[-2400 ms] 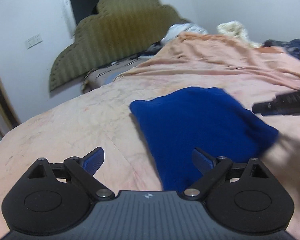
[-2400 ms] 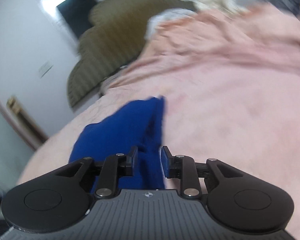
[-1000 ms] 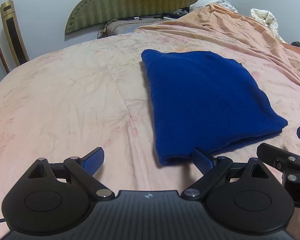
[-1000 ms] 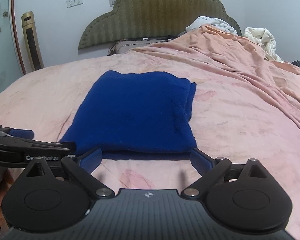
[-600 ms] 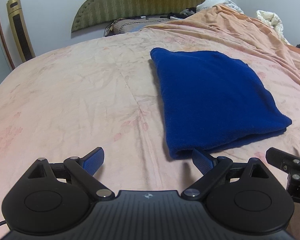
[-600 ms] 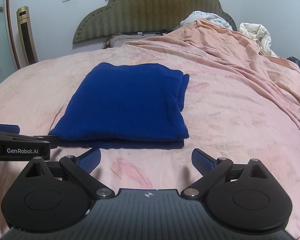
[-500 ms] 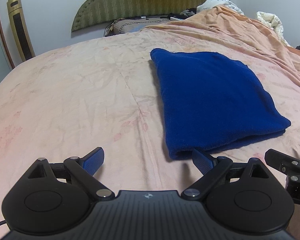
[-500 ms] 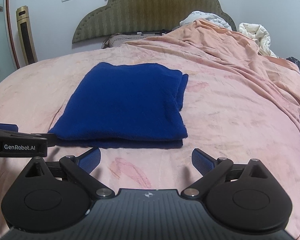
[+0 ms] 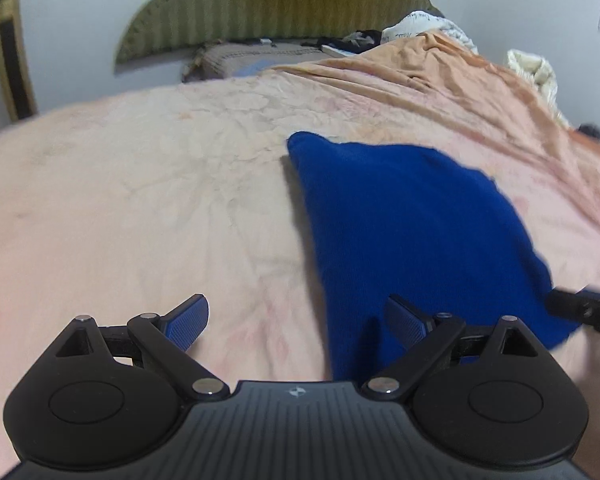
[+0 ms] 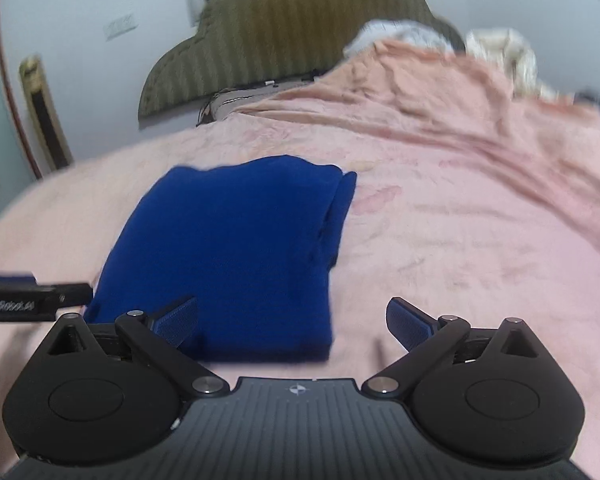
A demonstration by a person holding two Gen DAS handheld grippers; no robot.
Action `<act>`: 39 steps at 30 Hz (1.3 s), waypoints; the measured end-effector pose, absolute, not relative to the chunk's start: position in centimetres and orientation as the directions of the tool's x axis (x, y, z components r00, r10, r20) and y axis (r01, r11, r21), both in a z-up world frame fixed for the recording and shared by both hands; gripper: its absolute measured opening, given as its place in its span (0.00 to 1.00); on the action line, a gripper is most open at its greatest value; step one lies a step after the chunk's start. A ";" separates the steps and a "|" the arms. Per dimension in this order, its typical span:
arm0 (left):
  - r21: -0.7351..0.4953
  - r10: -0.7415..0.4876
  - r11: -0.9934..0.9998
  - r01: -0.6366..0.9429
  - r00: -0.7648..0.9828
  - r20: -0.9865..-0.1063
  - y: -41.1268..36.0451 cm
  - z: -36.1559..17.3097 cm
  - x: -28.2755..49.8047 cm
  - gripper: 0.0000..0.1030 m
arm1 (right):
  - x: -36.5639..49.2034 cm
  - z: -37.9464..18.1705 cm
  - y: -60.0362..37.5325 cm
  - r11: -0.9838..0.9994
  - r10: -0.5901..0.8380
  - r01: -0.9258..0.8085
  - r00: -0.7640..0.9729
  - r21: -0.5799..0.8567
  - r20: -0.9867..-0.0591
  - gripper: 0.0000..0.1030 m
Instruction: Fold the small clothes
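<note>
A folded dark blue garment (image 9: pixel 412 224) lies flat on the pink bedspread (image 9: pixel 140 200); it also shows in the right wrist view (image 10: pixel 232 248). My left gripper (image 9: pixel 296 322) is open and empty, with its right finger over the garment's near left corner. My right gripper (image 10: pixel 292 322) is open and empty, its left finger over the garment's near edge. The right gripper's tip (image 9: pixel 584 308) shows at the garment's near right corner in the left view. The left gripper's tip (image 10: pixel 32 300) shows at the near left corner in the right view.
A green padded headboard (image 9: pixel 276 4) stands at the far end of the bed. A rumpled orange blanket (image 9: pixel 440 76) and white bedding (image 9: pixel 532 72) lie at the far right. A gold and black upright stand (image 9: pixel 10 44) is by the left wall.
Both grippers have moved forward toward the garment's near edge and now reach over its near corners. Both stay open. The garment has not moved.
</note>
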State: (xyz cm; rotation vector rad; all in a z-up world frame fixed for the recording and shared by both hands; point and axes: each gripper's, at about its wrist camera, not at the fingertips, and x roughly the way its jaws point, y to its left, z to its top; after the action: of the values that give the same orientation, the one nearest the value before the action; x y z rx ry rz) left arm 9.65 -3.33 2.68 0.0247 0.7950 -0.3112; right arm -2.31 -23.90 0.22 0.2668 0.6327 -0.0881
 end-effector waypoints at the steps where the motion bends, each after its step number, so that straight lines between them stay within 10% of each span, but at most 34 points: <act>1: -0.135 -0.303 0.944 0.299 0.636 -0.709 -3.1 2.4 10.8 0.93 | -1.4 -0.2 -25.1 0.950 0.038 0.159 0.797 0.269 -0.603 0.97; 20: -0.614 -0.719 0.695 0.375 0.396 -0.571 -4.6 -2.3 22.8 0.91 | 13.4 -4.8 -31.4 0.686 0.617 -0.194 0.667 0.701 -0.419 0.75; 21: -0.622 -0.721 0.692 0.367 0.399 -0.566 -4.7 -2.4 23.1 0.86 | 13.9 -4.8 -31.0 0.693 0.611 -0.193 0.669 0.695 -0.423 0.71; 23: -0.621 -0.707 0.705 0.342 0.398 -0.585 -4.7 -2.7 24.0 0.38 | 14.9 -5.2 -30.8 0.693 0.598 -0.163 0.674 0.703 -0.433 0.39; 25: -0.663 -0.729 0.681 0.310 0.375 -0.573 -4.2 -3.2 24.8 0.28 | 15.2 -6.2 -31.5 0.654 0.597 -0.109 0.682 0.748 -0.422 0.29; 39: -0.440 -0.719 0.695 0.569 0.526 -0.454 3.5 9.8 10.6 0.24 | 6.8 4.9 -23.0 0.775 0.523 -0.249 0.768 0.581 -0.369 0.26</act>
State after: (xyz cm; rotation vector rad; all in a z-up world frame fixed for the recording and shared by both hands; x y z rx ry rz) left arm 10.57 3.54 9.81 -0.2500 0.6574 -0.7791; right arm 6.77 -23.04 4.92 0.5344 0.5478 0.4411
